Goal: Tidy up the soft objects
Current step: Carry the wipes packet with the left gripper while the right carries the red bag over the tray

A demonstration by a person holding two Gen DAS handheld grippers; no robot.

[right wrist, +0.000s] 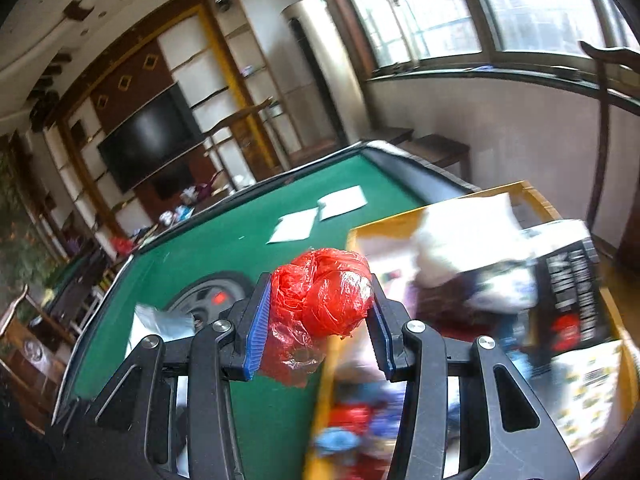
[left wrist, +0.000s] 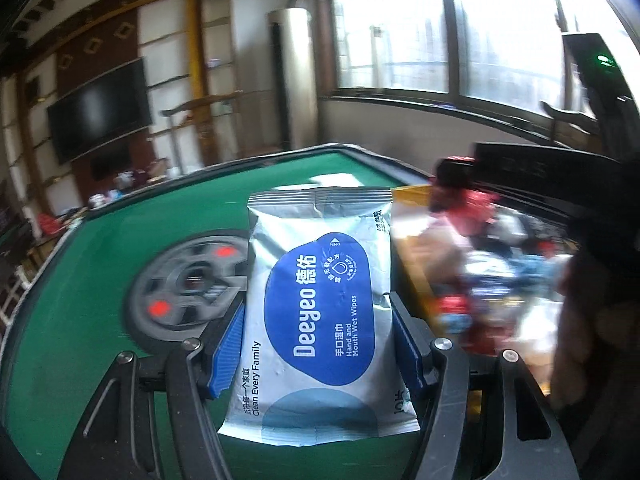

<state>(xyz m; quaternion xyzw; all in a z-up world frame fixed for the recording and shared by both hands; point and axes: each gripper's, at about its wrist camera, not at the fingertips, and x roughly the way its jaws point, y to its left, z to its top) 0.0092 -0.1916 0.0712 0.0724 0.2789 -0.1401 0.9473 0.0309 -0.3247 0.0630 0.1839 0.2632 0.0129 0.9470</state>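
We see the left gripper (left wrist: 318,332) clamped on a pack of wet wipes (left wrist: 320,304), its blue ribbed pads (left wrist: 230,344) pressing the pack's two long edges. The pack is a silvery foil pouch with a large blue blob-shaped label reading "Deeyeo" and "Hand and Mouth Wet Wipes"; its crimped seal points toward twelve o'clock and a paler blue half-circle sits at its six o'clock end. The foil is slightly creased near the upper seal. The pack is held lifted over the green table (left wrist: 100,264), whose grey round centre panel (left wrist: 188,284) with red lights lies at nine o'clock of the pack.

The right gripper (right wrist: 318,312) is closed on a crumpled red plastic bag (right wrist: 324,292), a glossy, wrinkled, translucent ball with a looser tail hanging toward six o'clock beside the left blue pad. It is held above the table's edge, where the green felt meets a yellow-rimmed box (right wrist: 400,220). That box, at three o'clock of the bag, holds a blurred heap of mixed packages and something white and soft (right wrist: 468,232). Two white sheets (right wrist: 320,212) lie on the felt at twelve o'clock.
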